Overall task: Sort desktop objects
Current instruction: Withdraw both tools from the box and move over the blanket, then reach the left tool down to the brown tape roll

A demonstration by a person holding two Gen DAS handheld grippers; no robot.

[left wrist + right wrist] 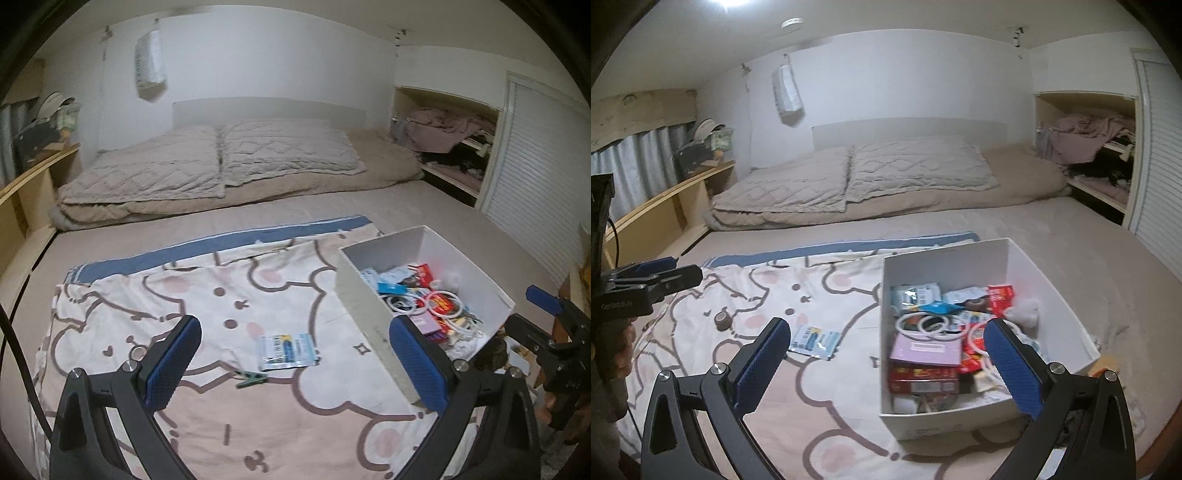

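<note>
A white box [362,295] [945,254] full of small packets, rings and cartons stands on a cartoon-print blanket [184,302] [831,387]. A blue-and-white packet [288,350] [814,338] lies flat on the blanket left of the box. A green clip [252,378] lies just in front of it. A small brown tape roll [723,319] [137,351] lies further left. My left gripper [295,358] is open and empty above the packet. My right gripper [886,362] is open and empty over the box's front left edge.
The blanket lies on a bed with two grey pillows [221,158] at the far end. A wooden shelf [26,184] runs along the left. An open cupboard [450,144] with clothes and a louvred door [535,206] stand on the right.
</note>
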